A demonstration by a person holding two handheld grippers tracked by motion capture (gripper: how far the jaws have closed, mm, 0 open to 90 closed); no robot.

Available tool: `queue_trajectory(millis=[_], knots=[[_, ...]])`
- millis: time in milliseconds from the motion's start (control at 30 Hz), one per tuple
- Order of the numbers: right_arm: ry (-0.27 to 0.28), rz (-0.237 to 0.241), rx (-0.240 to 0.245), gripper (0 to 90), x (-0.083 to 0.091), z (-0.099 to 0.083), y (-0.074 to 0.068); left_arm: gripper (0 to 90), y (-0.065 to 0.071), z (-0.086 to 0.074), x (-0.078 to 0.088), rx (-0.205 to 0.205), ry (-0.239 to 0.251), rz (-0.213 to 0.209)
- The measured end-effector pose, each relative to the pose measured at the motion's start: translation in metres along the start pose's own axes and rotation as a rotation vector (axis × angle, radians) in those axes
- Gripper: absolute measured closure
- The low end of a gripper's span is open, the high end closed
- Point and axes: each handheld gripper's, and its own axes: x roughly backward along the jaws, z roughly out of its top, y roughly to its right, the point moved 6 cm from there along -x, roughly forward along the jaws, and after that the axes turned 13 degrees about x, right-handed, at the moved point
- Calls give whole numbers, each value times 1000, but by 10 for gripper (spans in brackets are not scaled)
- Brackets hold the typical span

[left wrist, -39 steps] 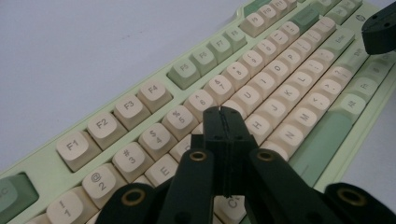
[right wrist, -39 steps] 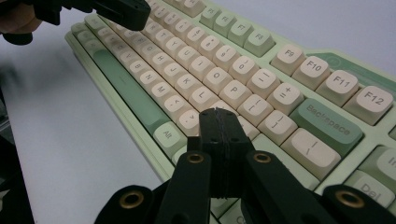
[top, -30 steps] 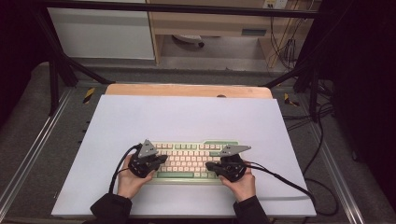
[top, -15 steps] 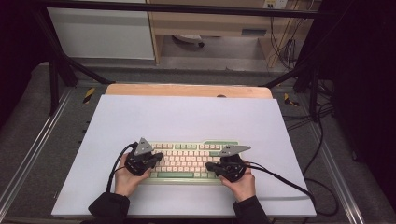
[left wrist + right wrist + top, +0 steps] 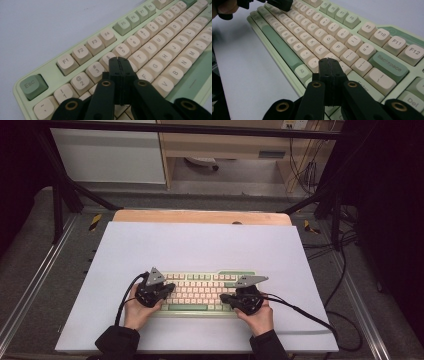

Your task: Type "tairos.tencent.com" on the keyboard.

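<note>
The keyboard (image 5: 200,291), pale green with cream keycaps, lies flat on the white sheet (image 5: 200,245), toward the near edge of that sheet and roughly centred between its sides. All places below are given relative to the keyboard.

Left gripper (image 5: 167,287): positioned over the left end of the keyboard, held in the person's left hand (image 5: 136,309). Jaws are pressed together with nothing between them. In the left gripper view the joined tips (image 5: 119,65) sit above the upper letter rows, near the 4 and 5 keys; contact with a keycap cannot be confirmed.

Right gripper (image 5: 226,298): positioned over the right end of the keyboard, held in the right hand (image 5: 258,316). Jaws are likewise together and empty. In the right gripper view the joined tips (image 5: 329,66) stand over the keys just left of the Enter key (image 5: 364,86), below the P row.

Work status, as a judgement: the closed tips serve as pointed pressers, which suggests key pressing or typing. Both grippers are in working position over the keyboard. No keycap appears depressed, and no display shows output, so completed keystrokes cannot be read. The remaining work is presumably lowering each tip onto its chosen key
</note>
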Motion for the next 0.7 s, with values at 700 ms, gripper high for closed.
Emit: queue_trajectory(millis=[700], knots=[[3, -1, 1, 900, 1, 1, 0, 898, 1, -2, 7, -3, 13, -15]])
